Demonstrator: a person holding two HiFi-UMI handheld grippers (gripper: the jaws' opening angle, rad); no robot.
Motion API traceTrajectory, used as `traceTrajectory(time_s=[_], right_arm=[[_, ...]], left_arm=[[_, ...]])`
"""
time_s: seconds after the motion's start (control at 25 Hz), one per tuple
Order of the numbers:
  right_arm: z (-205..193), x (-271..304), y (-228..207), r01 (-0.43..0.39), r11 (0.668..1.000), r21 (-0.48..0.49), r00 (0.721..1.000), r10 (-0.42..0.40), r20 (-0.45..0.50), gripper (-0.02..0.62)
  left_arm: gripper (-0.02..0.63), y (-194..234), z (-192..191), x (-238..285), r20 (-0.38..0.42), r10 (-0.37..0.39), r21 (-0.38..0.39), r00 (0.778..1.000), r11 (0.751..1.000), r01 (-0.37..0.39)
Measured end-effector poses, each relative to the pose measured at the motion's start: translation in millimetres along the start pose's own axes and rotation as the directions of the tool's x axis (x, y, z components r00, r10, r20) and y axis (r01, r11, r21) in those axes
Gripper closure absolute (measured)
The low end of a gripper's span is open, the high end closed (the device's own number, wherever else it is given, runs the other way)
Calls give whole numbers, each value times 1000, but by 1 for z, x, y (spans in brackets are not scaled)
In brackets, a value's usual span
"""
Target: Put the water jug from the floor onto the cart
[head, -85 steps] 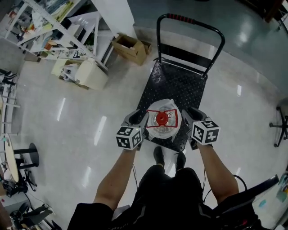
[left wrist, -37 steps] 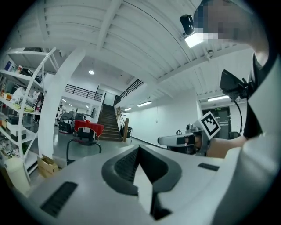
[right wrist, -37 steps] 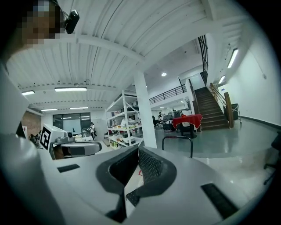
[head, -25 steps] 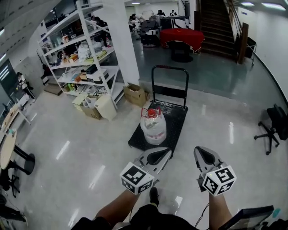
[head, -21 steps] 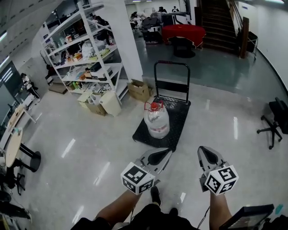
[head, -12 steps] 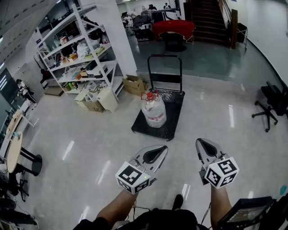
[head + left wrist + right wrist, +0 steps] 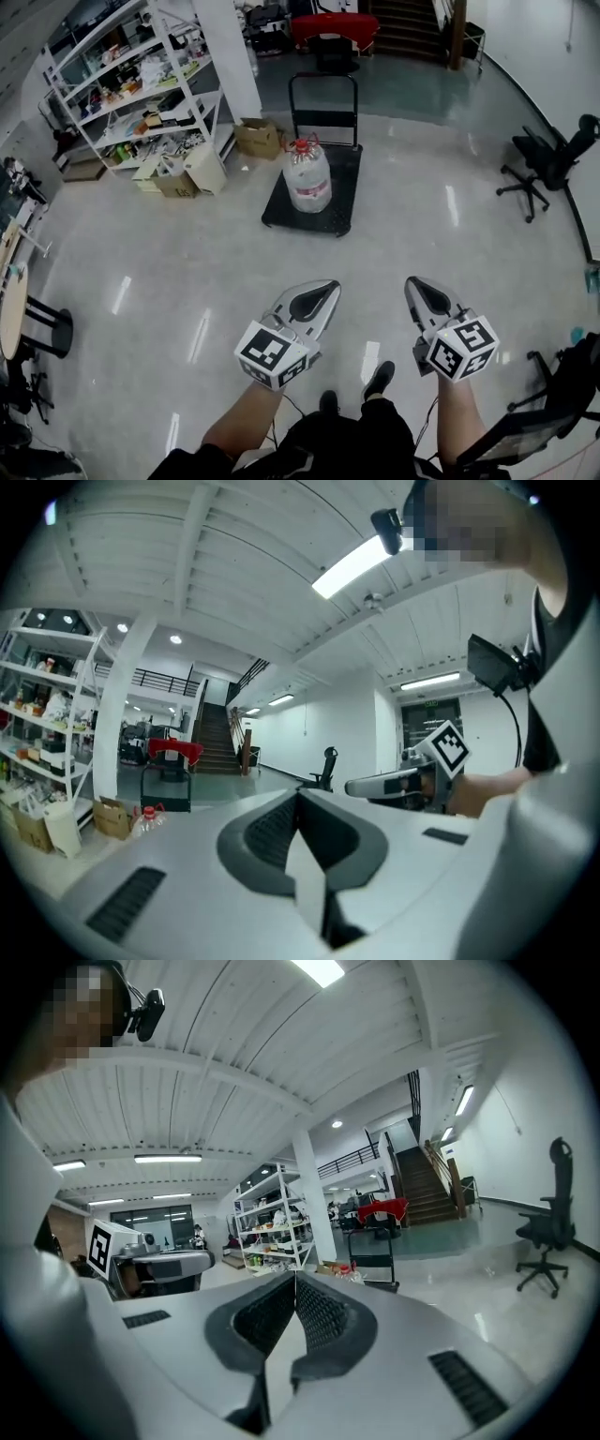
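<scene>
Head view: left gripper [image 7: 328,285] and right gripper [image 7: 413,281] both clenched, empty; distant water jug [image 7: 307,178] on cart [image 7: 335,214], label illegible.

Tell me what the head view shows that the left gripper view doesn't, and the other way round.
Only the head view shows the person's shoe, the round table at the far left, and the left gripper seen from outside with its marker cube. Only the left gripper view shows the ceiling light and, close up, that gripper's own jaws shut together with nothing between them. Both show the water jug standing on the cart, the shelving, the office chair and the right gripper.
</scene>
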State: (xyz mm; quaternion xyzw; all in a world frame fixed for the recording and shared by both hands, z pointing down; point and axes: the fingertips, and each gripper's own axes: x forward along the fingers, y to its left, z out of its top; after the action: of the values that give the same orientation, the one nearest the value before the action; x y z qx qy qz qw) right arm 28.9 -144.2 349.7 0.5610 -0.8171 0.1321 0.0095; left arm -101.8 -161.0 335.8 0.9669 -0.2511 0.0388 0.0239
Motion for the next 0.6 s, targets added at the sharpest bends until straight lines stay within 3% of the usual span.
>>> traceTrajectory(time_s=[0.28, 0.48, 0.6], right_arm=[[-18, -109, 64, 48, 998, -42, 999, -48, 2, 592], [-46, -178, 98, 24, 999, -43, 1000, -24, 12, 592], [-69, -232, 122, -1, 999, -43, 1000, 1, 0, 592]], left_arm=[[604, -79, 0, -82, 45, -25, -16, 999, 1000, 26], [604, -145, -6, -127, 45, -18, -8, 999, 1000, 18], [604, -196, -16, -162, 45, 24, -10, 999, 1000, -24]])
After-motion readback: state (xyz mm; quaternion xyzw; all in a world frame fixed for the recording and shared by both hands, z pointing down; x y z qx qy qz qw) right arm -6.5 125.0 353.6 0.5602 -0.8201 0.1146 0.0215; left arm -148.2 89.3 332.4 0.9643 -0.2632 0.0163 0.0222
